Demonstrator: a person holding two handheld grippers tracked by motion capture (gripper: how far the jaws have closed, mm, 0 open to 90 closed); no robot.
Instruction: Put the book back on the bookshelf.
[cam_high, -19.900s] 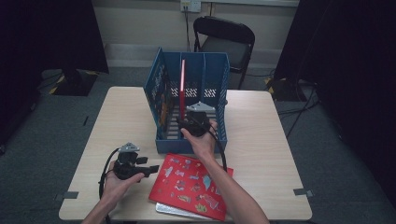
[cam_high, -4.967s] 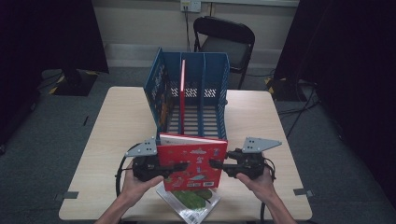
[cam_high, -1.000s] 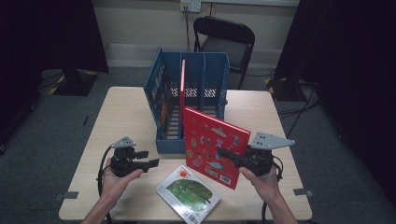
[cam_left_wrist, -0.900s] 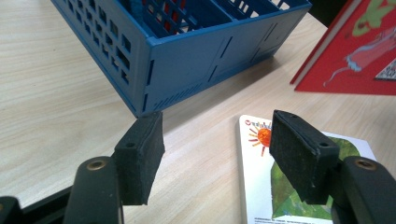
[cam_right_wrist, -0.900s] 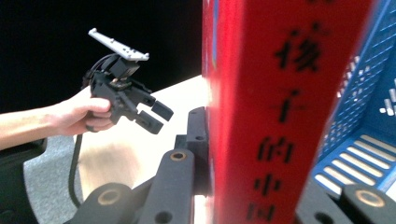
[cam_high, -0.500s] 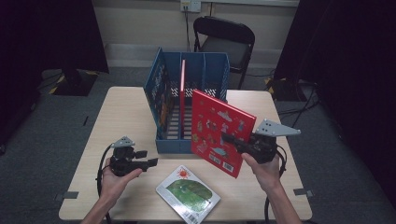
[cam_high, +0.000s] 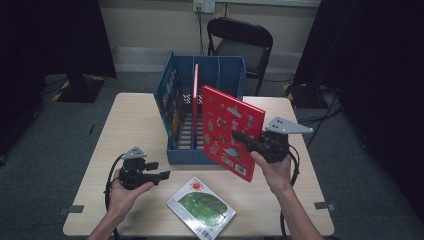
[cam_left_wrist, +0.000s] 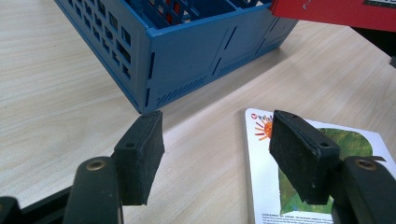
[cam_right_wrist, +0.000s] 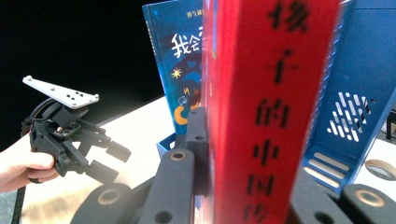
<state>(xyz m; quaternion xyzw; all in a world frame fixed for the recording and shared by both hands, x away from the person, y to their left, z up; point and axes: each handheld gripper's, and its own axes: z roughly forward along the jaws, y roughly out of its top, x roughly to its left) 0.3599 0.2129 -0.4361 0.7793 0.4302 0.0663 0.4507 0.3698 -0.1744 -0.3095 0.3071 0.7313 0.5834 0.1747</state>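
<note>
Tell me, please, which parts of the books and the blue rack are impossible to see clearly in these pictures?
- Red book: its far face is turned away in the high view.
- Green book: the left gripper pad covers part; the frame edge cuts the rest.
- Blue rack: the right slot is behind the red book.
- Blue book: title partly hidden in the right gripper view.

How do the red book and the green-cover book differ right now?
The red book is held upright in the air, clamped in the right tongs beside the blue rack; the green-cover book lies flat on the table, touched by nothing. The red book looks larger. Its cover is red with small pictures; the other's is white and green. Both are thin picture books.
</note>
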